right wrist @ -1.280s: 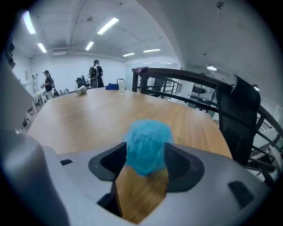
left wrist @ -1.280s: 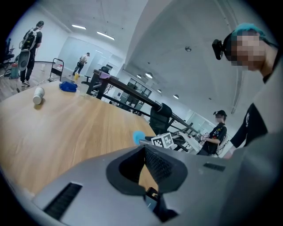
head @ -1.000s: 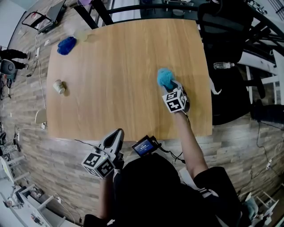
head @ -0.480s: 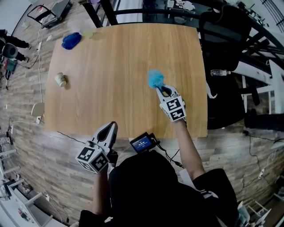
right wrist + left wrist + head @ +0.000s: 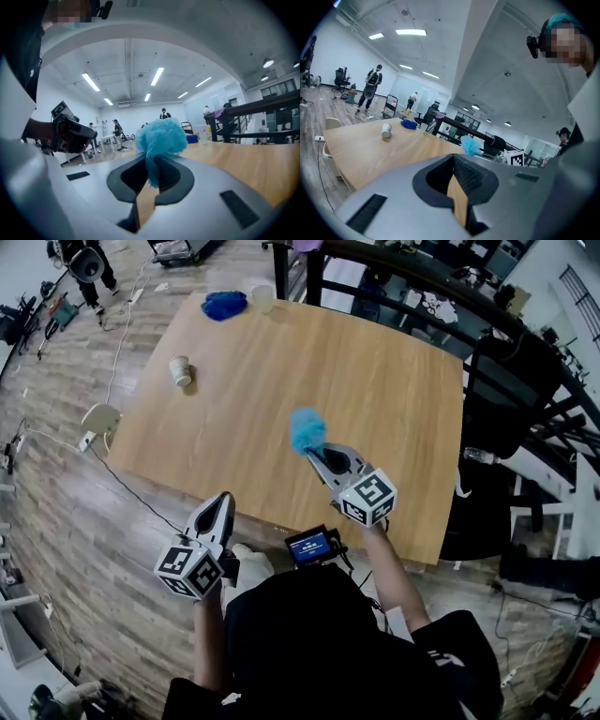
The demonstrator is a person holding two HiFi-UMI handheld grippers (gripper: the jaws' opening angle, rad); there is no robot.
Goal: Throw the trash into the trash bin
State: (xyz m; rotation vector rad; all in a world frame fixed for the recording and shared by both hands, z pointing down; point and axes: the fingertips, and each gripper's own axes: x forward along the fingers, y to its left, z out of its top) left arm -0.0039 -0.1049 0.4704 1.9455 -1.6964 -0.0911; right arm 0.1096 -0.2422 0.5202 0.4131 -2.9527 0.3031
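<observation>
My right gripper is shut on a light-blue fluffy ball and holds it in the air above the near part of the wooden table. In the right gripper view the ball sticks up from between the closed jaws of that gripper. My left gripper hangs off the table's near edge, shut and holding nothing, as its own view confirms. A small paper cup lies on the table's left side. No trash bin shows in any view.
A dark-blue crumpled cloth and a clear cup sit at the table's far left corner. A white round object with a cable lies on the floor to the left. Black chairs stand to the right. People stand far off.
The right gripper closed on the blue ball, lifted it off the table and carried it toward the near edge. The left gripper shifted a little, and the view swung.
</observation>
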